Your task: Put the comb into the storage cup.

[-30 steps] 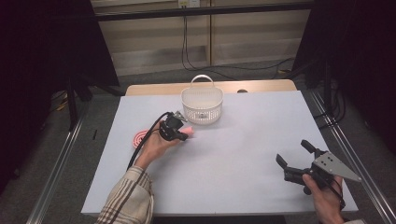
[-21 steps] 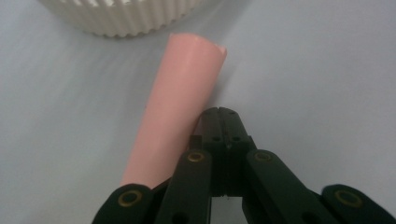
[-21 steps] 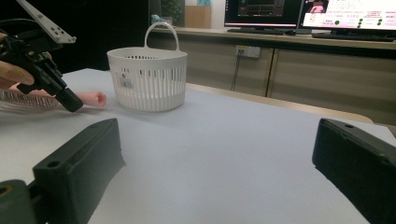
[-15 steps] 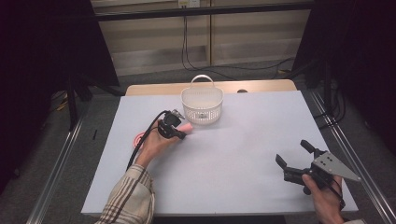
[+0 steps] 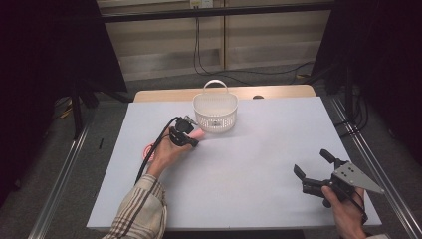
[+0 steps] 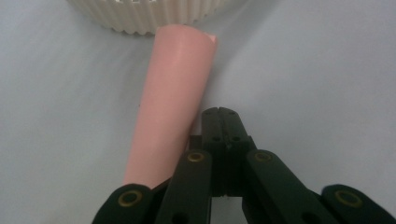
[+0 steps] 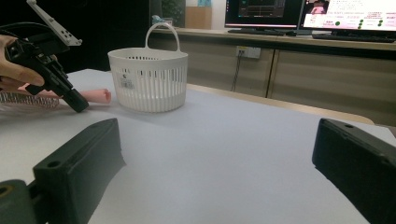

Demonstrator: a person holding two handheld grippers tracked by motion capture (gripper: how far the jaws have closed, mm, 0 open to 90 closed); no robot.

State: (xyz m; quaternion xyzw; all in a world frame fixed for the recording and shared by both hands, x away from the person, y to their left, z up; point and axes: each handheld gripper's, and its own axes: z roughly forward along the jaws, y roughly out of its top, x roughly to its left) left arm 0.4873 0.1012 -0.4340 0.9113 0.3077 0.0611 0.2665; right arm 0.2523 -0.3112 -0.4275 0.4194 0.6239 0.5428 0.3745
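While the high view shows the left gripper near the white basket on the bench, the left gripper view shows its fingers closed empty beside a pink tube, perhaps nudging it, and the right gripper view shows wide-open, empty fingers.

Shifted toward one o'clock, left gripper with jaws together, now beside pale pink tapered cylinder, closer to white slotted plastic basket.

Dim room; monitors on counter behind table.
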